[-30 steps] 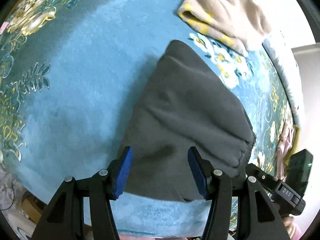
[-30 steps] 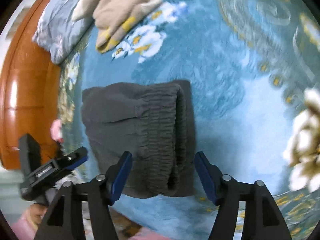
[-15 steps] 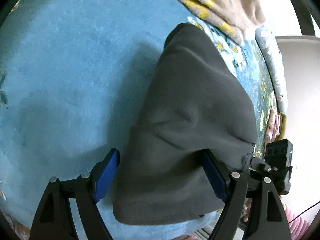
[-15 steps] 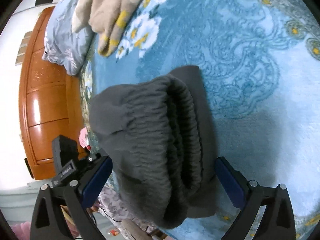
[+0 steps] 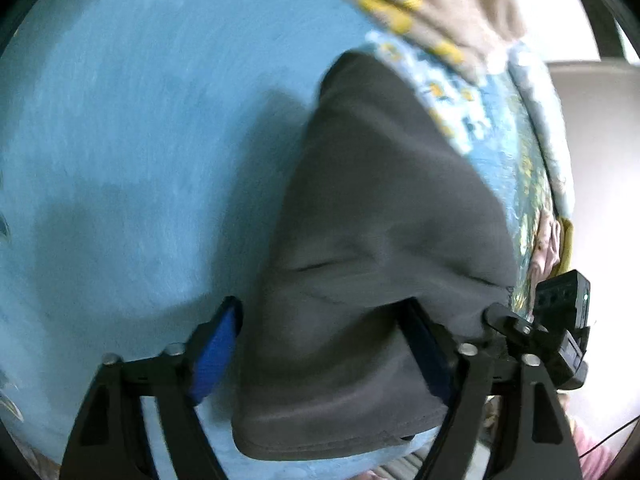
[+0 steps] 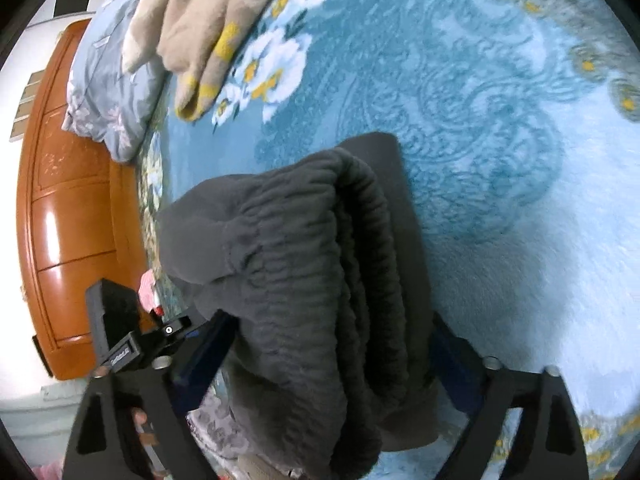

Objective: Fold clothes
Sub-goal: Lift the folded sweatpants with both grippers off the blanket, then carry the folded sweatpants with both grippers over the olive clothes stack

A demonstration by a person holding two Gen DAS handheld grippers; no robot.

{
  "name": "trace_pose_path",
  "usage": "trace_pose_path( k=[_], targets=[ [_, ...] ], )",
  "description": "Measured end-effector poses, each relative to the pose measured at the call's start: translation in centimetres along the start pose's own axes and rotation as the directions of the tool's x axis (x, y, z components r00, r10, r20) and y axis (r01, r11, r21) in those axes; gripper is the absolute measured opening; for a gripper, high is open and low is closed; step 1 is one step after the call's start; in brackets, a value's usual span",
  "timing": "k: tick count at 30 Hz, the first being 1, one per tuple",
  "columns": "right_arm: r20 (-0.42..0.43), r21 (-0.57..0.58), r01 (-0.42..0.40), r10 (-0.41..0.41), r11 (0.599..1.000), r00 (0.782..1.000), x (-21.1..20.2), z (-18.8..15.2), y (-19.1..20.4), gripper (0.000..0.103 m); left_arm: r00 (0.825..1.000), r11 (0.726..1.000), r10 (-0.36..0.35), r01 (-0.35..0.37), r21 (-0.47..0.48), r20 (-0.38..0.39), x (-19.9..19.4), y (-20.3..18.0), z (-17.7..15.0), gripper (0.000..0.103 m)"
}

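A folded dark grey garment (image 5: 372,240) with an elastic waistband (image 6: 320,280) lies on the blue floral bedspread (image 5: 120,160). My left gripper (image 5: 324,344) is open, its blue-padded fingers (image 5: 216,348) straddling one end of the fold. My right gripper (image 6: 332,360) is open too, its fingers on either side of the thick waistband end, which bulges up between them. The right finger of each gripper is partly hidden by the cloth.
A beige and yellow garment (image 6: 204,28) lies at the far side of the bedspread (image 6: 520,160), next to a grey-blue floral pillow (image 6: 108,80). An orange wooden headboard (image 6: 68,220) stands beyond the bed's edge. The other gripper (image 5: 560,328) shows at the right of the left wrist view.
Both grippers have pushed forward and opened wider, so the grey garment's ends now sit deep between the fingers. The garment fills more of both views.
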State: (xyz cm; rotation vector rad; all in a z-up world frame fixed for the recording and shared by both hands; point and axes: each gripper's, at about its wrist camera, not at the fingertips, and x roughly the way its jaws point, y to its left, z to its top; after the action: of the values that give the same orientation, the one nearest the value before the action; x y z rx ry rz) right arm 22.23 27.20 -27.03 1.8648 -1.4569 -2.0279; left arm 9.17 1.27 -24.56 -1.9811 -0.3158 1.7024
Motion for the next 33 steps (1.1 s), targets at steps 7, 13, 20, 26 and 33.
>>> trace_pose_path(
  k=[7, 13, 20, 26, 33],
  targets=[
    [0.054, -0.030, 0.043, -0.041, 0.999, 0.998, -2.6, -1.7, 2.4, 0.060, 1.000, 0.993, 0.005, -0.007, 0.118, 0.014, -1.3, -1.6, -0.9, 0.051],
    [0.113, -0.059, 0.036, -0.030, 0.998, 0.993, -6.8, -4.5, 5.0, 0.058, 0.997, 0.992, -0.029, 0.018, 0.129, 0.077, -4.9, -2.9, -3.0, 0.049],
    [0.199, -0.127, 0.027, -0.001, 0.991, 0.980, -14.5, -9.6, 8.7, 0.058, 0.984, 0.981, -0.103, 0.076, 0.177, 0.144, -8.9, -7.9, -5.8, 0.049],
    [0.326, -0.173, 0.040, 0.019, 0.984, 0.945, -22.5, -12.3, 10.8, 0.058, 0.965, 0.957, -0.160, 0.101, 0.272, 0.206, -12.4, -14.2, -7.6, 0.049],
    [0.490, -0.202, 0.021, 0.082, 0.979, 0.868, -32.1, -13.5, 10.6, 0.058, 0.945, 0.898, -0.211, 0.087, 0.430, 0.250, -17.3, -22.7, -9.0, 0.049]
  ],
)
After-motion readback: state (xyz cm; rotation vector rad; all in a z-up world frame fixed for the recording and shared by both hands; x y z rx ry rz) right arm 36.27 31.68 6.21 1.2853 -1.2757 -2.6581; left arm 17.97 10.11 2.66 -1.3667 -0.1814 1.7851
